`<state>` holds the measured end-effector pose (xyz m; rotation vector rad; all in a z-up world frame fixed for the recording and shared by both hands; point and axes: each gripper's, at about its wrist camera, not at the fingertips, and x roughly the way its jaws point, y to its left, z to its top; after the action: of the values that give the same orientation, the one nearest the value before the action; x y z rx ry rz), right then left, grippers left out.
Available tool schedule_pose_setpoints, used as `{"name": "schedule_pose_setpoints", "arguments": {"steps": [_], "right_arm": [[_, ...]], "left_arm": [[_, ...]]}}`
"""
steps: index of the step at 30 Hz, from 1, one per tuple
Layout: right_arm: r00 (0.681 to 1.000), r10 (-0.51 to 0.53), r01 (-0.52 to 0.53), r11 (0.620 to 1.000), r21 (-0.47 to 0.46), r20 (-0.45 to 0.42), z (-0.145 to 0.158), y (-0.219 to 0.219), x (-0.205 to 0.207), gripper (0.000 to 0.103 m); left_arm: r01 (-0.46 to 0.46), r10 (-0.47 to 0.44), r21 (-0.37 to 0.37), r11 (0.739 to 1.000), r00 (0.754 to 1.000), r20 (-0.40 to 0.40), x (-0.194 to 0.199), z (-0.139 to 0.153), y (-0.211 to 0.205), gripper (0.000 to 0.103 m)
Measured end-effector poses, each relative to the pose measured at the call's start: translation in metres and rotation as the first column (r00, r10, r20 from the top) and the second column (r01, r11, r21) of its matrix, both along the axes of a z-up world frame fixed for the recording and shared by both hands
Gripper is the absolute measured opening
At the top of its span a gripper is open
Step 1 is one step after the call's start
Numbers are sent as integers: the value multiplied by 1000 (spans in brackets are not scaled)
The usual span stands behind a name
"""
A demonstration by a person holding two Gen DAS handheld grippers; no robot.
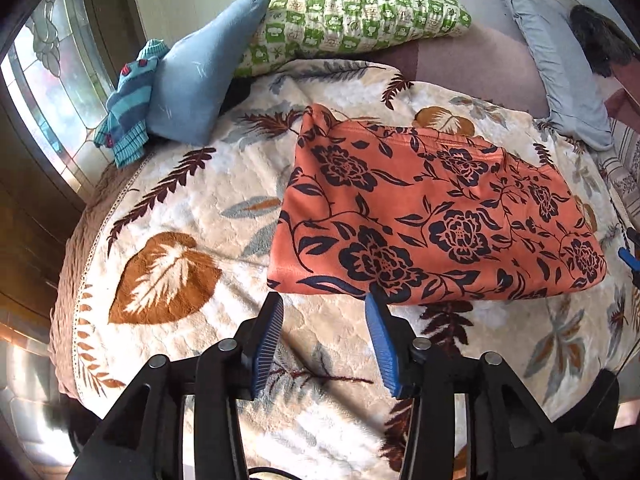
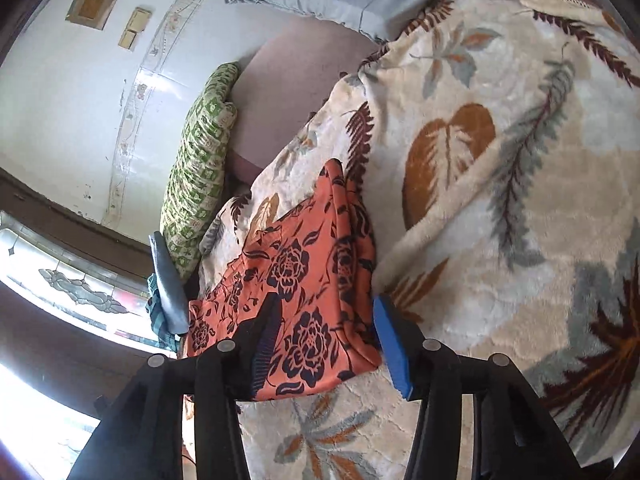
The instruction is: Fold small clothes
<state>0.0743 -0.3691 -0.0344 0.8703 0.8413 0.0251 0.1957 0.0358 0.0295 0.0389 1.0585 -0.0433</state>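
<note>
Orange floral garment (image 1: 436,216) is lying folded into a neat rectangle on the fuzzy leaf-print blanket (image 1: 192,216), so this piece looks pretty much done to me. It sits just ahead of the left gripper (image 1: 324,312), whose blue pads (image 1: 269,344) stand apart with nothing between them but bare blanket; the near edge of the cloth is right off the tip of its right-hand finger, not pinched.

From the right wrist view it's similar: the right gripper (image 2: 324,320) has its jaws apart too, and the garment's near corner shows in the gap between them, but the pads aren't pressing on it, as far as I can tell. Both look like they've let go on purpose, so the fold stays flat instead of getting dragged.

Beyond the left jaws, up and to their left, there's a light blue cloth (image 1: 200,80) heaped up with a striped teal knit piece (image 1: 128,108) next to it, leaning by the green checked pillow (image 1: 360,16). My guess is that's the unfolded pile, parked off to the side so there's working room in the middle. A grey-blue pillow (image 1: 560,76) sits far right of the jaws.
</note>
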Motion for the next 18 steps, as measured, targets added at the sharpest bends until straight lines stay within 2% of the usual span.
{"name": "schedule_pose_setpoints", "arguments": {"steps": [5, 9, 14, 18], "right_arm": [[999, 46, -48, 997, -58, -25, 4, 17, 30, 62], [994, 92, -100, 987, -127, -64, 2, 33, 53, 67], [986, 121, -144, 967, -211, -116, -3, 40, 93, 69], [986, 106, -136, 958, -252, -131, -8, 33, 128, 70]], "left_arm": [[-8, 8, 28, 1000, 1000, -2, 1, 1, -8, 47], [-7, 7, 49, 999, 1000, -11, 20, -3, -10, 47], [14, -11, 73, 997, 999, -33, 66, -4, -6, 47], [-13, 14, 11, 1000, 997, -77, 124, -2, 11, 47]]}}
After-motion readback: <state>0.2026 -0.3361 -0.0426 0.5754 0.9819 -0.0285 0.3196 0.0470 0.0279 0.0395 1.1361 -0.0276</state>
